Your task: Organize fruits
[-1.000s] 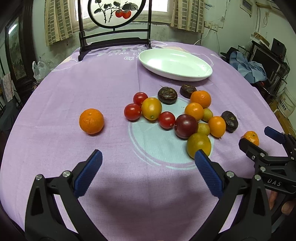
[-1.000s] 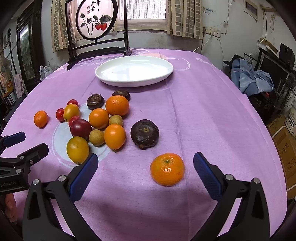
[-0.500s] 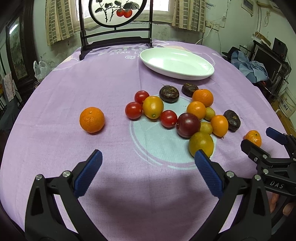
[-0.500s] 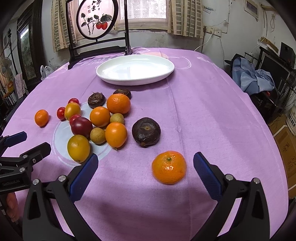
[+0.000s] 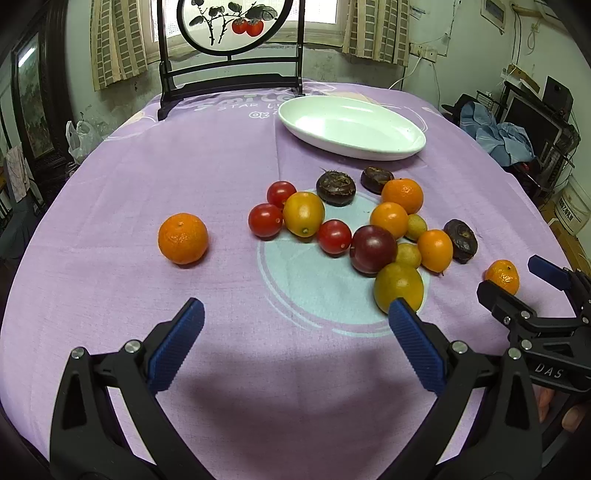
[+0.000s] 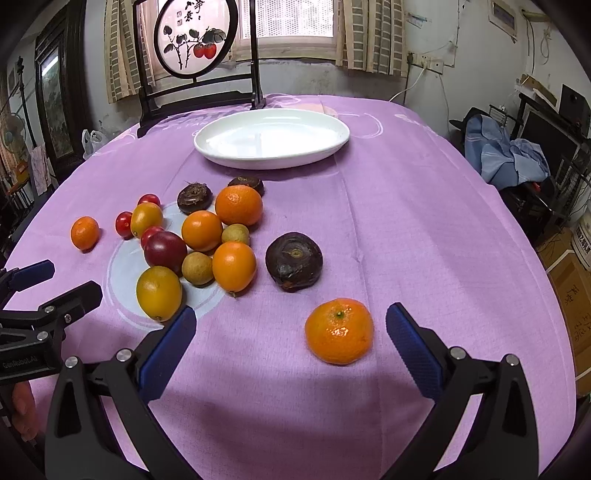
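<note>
Several fruits lie clustered mid-table on a purple cloth: oranges, red tomatoes, yellow fruits, a dark plum and dark brown fruits. A lone mandarin sits left of the cluster. Another mandarin lies between my right gripper's open fingers, nearer the right one. An empty white plate stands at the back; it also shows in the right wrist view. My left gripper is open and empty, in front of the cluster. My right gripper is open.
A dark wooden stand with a round painted panel stands at the table's far edge. A dark brown fruit lies just beyond the right mandarin. Clutter and blue cloth sit off the table's right side.
Both grippers have lowered slightly toward the table, so the fruits sit lower in view. The right mandarin is now deeper between the right fingers. Nothing was grasped.
</note>
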`<action>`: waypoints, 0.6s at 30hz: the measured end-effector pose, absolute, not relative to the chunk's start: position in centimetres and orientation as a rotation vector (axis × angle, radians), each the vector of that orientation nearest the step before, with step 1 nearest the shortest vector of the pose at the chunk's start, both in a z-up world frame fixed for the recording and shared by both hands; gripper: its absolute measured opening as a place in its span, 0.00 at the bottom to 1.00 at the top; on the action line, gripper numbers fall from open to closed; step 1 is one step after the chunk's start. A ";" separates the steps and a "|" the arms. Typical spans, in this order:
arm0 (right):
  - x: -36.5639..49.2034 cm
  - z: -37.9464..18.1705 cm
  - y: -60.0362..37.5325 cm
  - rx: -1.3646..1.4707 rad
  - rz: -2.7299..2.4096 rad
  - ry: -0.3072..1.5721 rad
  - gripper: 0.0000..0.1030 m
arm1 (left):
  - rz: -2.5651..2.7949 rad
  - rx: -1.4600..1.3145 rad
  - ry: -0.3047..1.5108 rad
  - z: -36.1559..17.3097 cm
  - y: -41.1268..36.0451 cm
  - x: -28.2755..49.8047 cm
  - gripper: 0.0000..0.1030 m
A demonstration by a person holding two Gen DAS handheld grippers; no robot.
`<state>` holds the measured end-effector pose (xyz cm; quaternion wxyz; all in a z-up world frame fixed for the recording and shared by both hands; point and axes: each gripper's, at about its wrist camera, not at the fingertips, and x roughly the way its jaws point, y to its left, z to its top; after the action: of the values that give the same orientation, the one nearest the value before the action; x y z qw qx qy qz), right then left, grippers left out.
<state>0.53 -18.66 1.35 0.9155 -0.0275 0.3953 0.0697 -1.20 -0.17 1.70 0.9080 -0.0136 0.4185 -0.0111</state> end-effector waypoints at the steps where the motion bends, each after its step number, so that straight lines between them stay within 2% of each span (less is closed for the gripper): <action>1: 0.5 1.4 -18.7 -0.056 0.144 0.813 0.99 | -0.023 -0.028 0.864 1.7 -0.2 -1.2 0.98; 18: 0.5 1.3 -18.9 -0.051 0.143 0.815 0.99 | -0.025 -0.029 0.861 1.6 -0.6 -1.5 0.98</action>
<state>0.49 -18.91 1.31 0.9154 -0.0246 0.3958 0.0693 -1.52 -0.56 1.59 0.9085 -0.0139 0.4175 -0.0121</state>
